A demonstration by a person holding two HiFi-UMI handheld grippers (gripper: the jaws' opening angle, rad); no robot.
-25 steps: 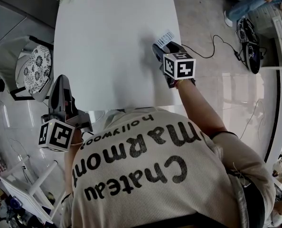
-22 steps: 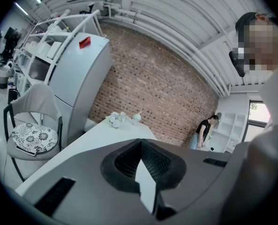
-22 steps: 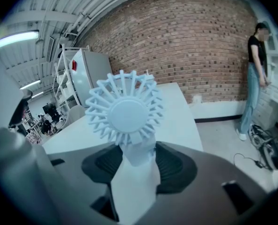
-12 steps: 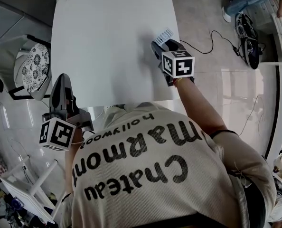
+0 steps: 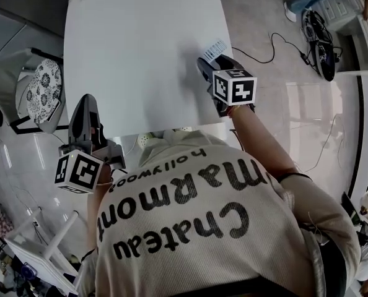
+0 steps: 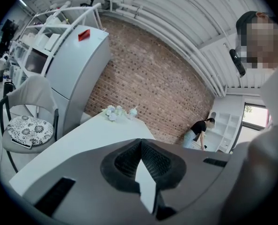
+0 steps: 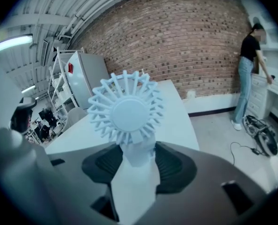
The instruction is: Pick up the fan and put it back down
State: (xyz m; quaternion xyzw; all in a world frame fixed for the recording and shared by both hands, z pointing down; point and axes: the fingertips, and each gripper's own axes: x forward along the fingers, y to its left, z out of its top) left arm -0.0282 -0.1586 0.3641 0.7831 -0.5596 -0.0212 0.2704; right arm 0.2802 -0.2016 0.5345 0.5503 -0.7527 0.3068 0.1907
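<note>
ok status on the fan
Right gripper shut on fan, over table's right edge. Left gripper shut, empty. Nothing in the way.

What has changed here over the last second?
Very little. The right gripper, clamped on the fan, seems to have drawn slightly toward the near edge of the table. Its grip is unchanged, and the left gripper stays shut and empty off the table's corner.

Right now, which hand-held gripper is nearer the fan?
Right. The right hand-held gripper holds the fan by its handle; the left hand-held gripper is away at the table corner.
</note>
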